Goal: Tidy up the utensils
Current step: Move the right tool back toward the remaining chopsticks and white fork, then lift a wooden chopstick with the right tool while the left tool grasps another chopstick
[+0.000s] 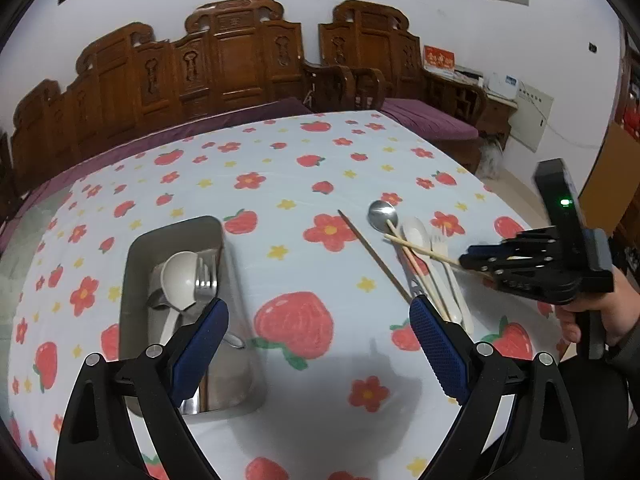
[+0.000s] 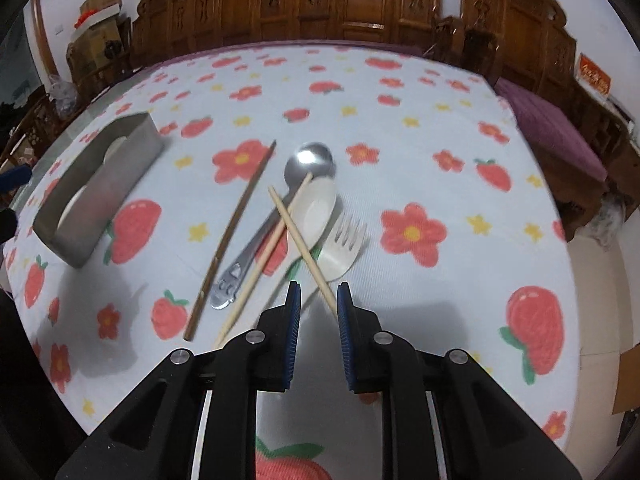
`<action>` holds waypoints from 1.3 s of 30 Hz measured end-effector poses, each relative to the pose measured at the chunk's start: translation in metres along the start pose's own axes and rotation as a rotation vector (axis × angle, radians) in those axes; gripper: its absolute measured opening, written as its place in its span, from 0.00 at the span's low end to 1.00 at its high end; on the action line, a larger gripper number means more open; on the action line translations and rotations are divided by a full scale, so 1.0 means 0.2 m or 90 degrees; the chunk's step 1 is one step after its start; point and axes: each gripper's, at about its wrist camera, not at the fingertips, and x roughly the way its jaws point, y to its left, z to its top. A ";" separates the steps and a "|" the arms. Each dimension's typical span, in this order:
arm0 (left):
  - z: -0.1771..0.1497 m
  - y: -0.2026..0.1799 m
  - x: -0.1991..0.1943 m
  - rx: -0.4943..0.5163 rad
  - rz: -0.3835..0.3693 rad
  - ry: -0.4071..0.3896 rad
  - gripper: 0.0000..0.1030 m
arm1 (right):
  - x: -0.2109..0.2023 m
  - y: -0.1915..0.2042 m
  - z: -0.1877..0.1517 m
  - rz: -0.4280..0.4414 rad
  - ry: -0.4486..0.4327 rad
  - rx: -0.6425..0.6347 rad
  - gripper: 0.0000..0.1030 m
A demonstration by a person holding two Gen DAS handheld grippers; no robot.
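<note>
At the far left, the metal tray (image 1: 134,280) sits on the strawberry-print tablecloth (image 1: 280,160), with a white spoon (image 1: 180,276) and a metal fork (image 1: 206,280) lying inside it. The left gripper (image 1: 318,320) hangs over the cloth just right of the tray, its blue pads (image 1: 200,344) spread wide with nothing between them.

Further right, a dark chopstick (image 2: 232,236) lies alone on the cloth, slanting toward the rest of the loose utensils. Next to it comes a small heap: a steel spoon (image 2: 308,160), a white plastic spoon (image 2: 314,208) and a white fork (image 2: 344,248), with two pale wooden chopsticks crossed on top of them. One pale chopstick (image 2: 260,256) runs alongside the steel spoon's handle; the other chopstick (image 2: 300,240) slants across it (its near end reaches into the gap of the right gripper).

The right gripper (image 2: 318,300) points down at this heap, its jaws narrow but parted. The chopstick's tip lies close to the right pad; whether it touches cannot be told. From the left wrist view a hand (image 1: 592,316) is seen gripping the right tool's handle at the table's right edge.
</note>
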 end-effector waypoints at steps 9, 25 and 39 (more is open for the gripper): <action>0.01 -0.11 0.16 -0.004 -0.016 0.039 0.86 | 0.08 -0.02 -0.02 -0.010 0.016 -0.028 0.20; 0.06 -0.23 0.49 -0.004 0.005 0.086 0.86 | -0.03 -0.04 0.00 0.006 -0.077 -0.009 0.06; 0.10 -0.33 0.72 -0.020 0.001 0.124 0.56 | -0.03 -0.12 0.01 -0.017 -0.090 0.031 0.06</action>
